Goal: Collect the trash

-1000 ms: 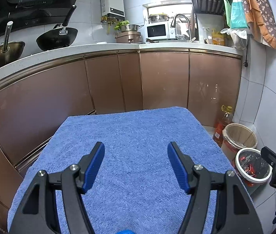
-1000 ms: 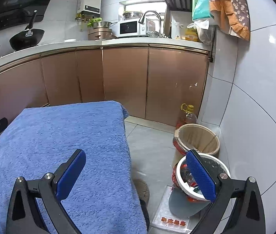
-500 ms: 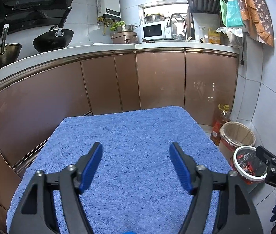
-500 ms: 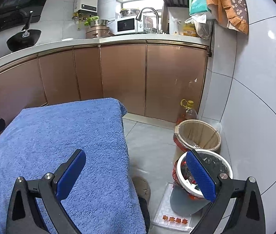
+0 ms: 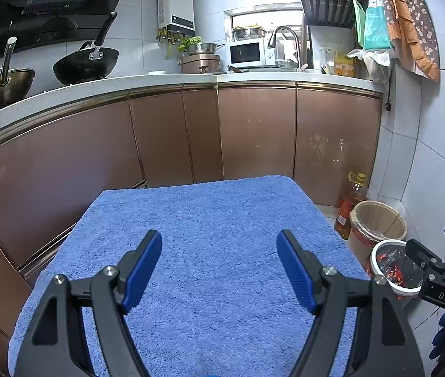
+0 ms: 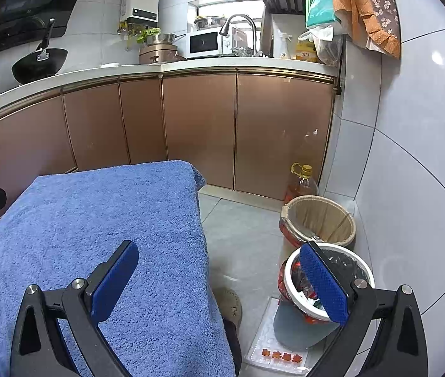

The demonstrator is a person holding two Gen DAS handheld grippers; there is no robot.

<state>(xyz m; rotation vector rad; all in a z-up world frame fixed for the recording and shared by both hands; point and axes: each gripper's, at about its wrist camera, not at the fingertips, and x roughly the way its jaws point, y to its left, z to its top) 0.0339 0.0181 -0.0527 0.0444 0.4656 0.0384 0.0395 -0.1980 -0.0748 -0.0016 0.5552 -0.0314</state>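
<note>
Both jaws wide open, empty: left gripper (image 5: pixel 219 267) over bare blue towel (image 5: pixel 209 220), right gripper (image 6: pixel 222 286) at its edge. Only trash visible: crinkly red wrappers in white-rimmed bin (image 6: pixel 360 267). Likely light, soft, slippery; pinch a fold.

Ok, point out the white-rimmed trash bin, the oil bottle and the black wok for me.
white-rimmed trash bin (image 6: pixel 367 272): right wrist view, far rim.
oil bottle (image 6: pixel 301 183): right wrist view, its shoulder below the yellow cap.
black wok (image 5: pixel 85 64): left wrist view, outer bowl wall.

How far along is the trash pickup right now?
Done, apparently: wrappers lie in the white bin, and no trash shows on the blue towel. In hand: nothing; the left gripper and right gripper are open. Left: no loose trash is visible.
</note>
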